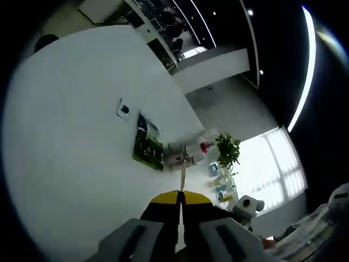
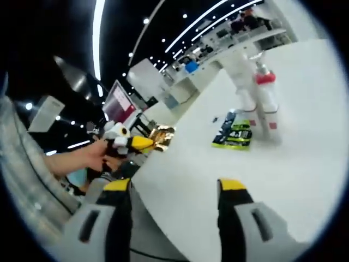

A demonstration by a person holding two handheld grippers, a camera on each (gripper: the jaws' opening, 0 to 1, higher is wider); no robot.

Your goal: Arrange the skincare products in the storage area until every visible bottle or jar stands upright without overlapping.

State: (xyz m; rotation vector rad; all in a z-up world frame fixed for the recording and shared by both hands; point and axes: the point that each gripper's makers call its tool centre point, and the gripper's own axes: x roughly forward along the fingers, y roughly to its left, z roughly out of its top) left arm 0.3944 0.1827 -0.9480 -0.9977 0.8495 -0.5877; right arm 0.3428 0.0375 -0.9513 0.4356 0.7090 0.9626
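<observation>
Left gripper [image 1: 181, 203] jaws clenched together, nothing between; right gripper [image 2: 175, 188] jaws spread wide; green packet [image 2: 233, 136] beside bottles [image 2: 266, 101] on table [image 2: 305, 174]; its print unreadable.

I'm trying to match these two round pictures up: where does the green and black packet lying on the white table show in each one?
Left gripper view: the green and black packet lies flat near the picture's middle, just left of the white bottles, above the shut left claw.
Right gripper view: the packet lies right of centre, just left of the bottles, above the open right claw.
Shared landmark: the white table.
</observation>
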